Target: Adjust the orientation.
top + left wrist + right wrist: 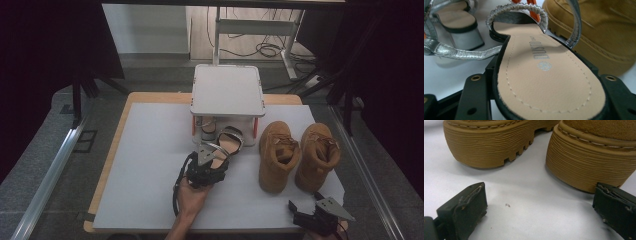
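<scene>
1. A small two-level shoe rack point(227, 90) with a flat white top stands at the far middle of the table point(150, 190); every place below is given relative to this rack.
2. The left gripper point(212, 159), just in front of the rack's open lower shelf, is clamped on the toe end of a silver-strapped sandal point(227, 142). In the left gripper view its black jaws press on both edges of the tan insole point(544, 82). The sandal's heel points toward the shelf.
3. A second, matching sandal point(456, 22) already sits on the lower shelf, seen past the held one in the left gripper view.
4. Two tan boots point(297, 155) stand side by side on the table, just to the right of the rack and a little nearer the person.
5. The right gripper point(312, 207) rests near the table's front edge, in front of the boots, its jaws spread apart and holding nothing.
6. Judged progress: one sandal is shelved, the second looks close to being placed, and both boots seem untouched, so roughly half the tidying remains.
</scene>
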{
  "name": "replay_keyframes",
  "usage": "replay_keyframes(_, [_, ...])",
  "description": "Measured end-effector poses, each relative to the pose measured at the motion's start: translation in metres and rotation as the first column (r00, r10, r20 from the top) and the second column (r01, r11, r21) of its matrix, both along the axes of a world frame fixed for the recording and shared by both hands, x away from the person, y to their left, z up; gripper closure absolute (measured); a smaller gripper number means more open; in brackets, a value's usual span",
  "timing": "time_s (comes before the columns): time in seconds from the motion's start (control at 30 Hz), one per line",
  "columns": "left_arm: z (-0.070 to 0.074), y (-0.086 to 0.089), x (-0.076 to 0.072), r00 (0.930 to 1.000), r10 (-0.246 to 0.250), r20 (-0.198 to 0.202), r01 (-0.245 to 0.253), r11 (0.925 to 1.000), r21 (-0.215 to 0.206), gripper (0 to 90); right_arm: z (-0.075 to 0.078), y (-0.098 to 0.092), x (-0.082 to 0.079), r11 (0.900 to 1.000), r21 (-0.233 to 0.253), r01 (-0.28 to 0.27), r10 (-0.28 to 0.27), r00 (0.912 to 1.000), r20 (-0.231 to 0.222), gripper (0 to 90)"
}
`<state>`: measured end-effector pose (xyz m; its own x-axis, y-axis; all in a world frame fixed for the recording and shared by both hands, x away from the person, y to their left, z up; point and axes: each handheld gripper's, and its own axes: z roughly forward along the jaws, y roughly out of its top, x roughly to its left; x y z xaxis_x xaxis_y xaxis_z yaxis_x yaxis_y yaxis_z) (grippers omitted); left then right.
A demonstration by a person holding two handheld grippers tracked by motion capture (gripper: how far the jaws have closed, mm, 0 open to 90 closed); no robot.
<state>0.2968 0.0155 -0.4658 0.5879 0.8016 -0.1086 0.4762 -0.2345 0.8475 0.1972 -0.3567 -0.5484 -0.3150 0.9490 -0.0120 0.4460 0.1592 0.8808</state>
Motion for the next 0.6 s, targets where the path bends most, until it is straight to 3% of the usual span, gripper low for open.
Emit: replay_keyframes(0.6, [-0.01,-0.026,0.043,0.999,0.045,0.006,-0.045,0.9987,-0.023,39.4,0.0,0.0,0.0,1.0,0.001,-0.001,0.001,1.0,0.0,0.0])
